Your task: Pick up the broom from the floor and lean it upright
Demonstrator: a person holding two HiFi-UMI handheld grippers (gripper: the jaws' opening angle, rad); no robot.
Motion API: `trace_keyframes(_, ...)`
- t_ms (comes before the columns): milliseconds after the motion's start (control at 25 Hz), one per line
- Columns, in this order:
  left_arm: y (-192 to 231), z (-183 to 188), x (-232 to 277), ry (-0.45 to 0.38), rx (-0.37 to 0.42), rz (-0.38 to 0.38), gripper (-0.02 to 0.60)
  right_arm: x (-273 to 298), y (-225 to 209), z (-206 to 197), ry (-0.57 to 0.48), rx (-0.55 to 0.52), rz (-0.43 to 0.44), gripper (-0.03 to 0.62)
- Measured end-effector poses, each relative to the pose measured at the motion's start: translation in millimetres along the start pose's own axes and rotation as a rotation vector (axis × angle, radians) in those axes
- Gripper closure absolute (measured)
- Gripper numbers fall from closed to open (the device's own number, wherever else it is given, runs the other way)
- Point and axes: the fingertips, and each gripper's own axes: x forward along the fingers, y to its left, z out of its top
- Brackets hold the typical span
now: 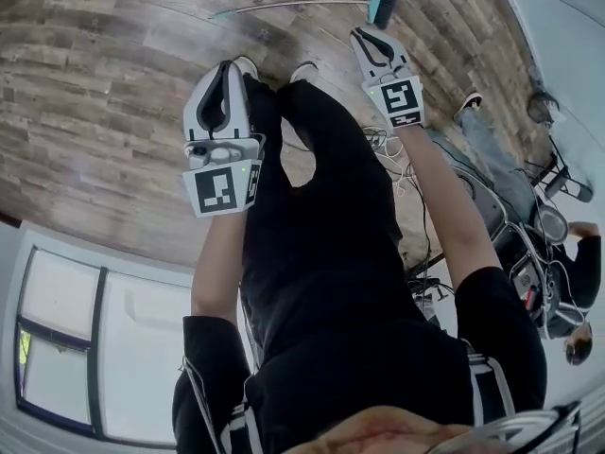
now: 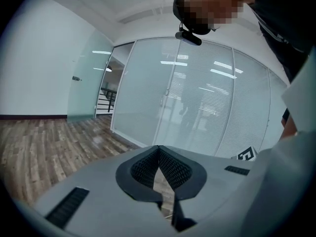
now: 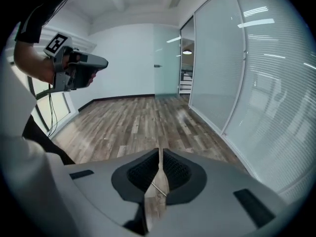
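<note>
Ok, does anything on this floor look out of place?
Yes: the broom lies flat on the wood floor just beyond the person's shoes, its handle stretched leftward in the head view, rather than standing upright. Nothing looks spilled or broken.

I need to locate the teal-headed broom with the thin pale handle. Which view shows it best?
The head view: the whole teal-headed broom lies flat on the wood floor at the picture's top. Neither gripper view shows it clearly; they show glass walls and floor.

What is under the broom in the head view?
Only wooden floor shows beneath the broom, which lies flat on it. Whatever sits directly under its teal head is covered by the head itself.
</note>
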Motion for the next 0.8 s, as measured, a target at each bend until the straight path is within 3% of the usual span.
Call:
trace_keyframes(240, 50, -78, 22, 0.025, -0.018, 0.051, 0.561, 106, 15, -95, 0.087, 0.0, 0.079, 0.572)
trace_keyframes(440, 79, -140, 72, 0.023, -0.006, 0.035, 0.561, 181, 19, -176, 0.166, -0.003, 0.121, 0.572)
trace_keyframes(800, 102, -229, 149, 0.049, -0.024, -0.033, 0.561, 298, -1, -271, 0.242, -0.151, 0.188, 0.572)
